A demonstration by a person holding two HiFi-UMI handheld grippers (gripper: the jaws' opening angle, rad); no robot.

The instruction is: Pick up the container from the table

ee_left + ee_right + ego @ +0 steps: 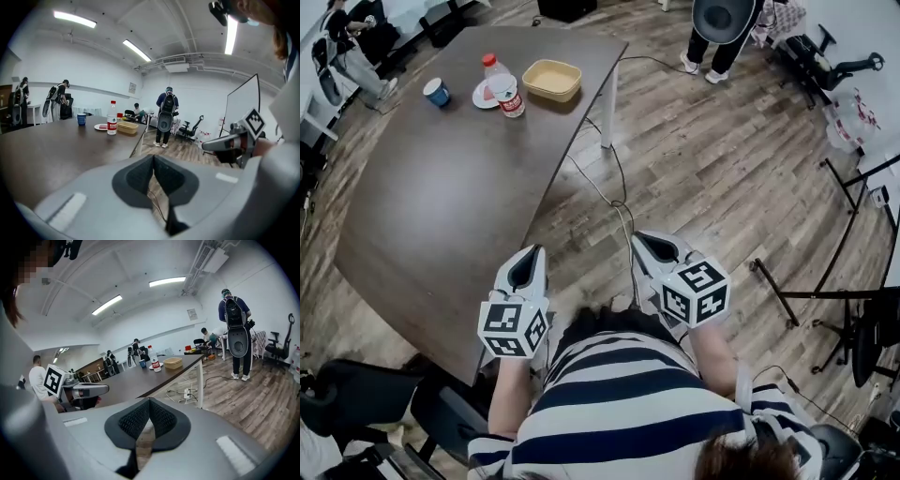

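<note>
Two grippers are up, both idle, and the pick hasn't started yet. Sweeping from the left, the dark counter (441,206) fills that side of the head view. It's bare along its near stretch, with everything bunched at the far end. Out there I read a blue cup (437,92), then a white plate (485,96), then a water bottle (502,86) standing upright at the plate's edge. Rightmost is the tan container (551,80), near the far corner, close to the bottle but apart from it. That's my target, and it's well away from both tools.

Coming nearer, the left gripper (528,265) hovers at the counter's near edge, its fingers (138,178) pressed tip to tip with nothing between them. The right gripper (654,249) hangs over the wooden floor (722,187), off the counter altogether. Its fingers (133,420) are likewise closed together on nothing.

So I'd call this the approach step, hardly begun. Next move as I see it: carry the grippers forward along the counter's edge toward that far corner and spread the fingers of whichever one I commit before it arrives. Then come in on a container wall on the side away from the bottle. I'd also mind the power strip (187,393) and its leads lying on the floor by the counter leg.
</note>
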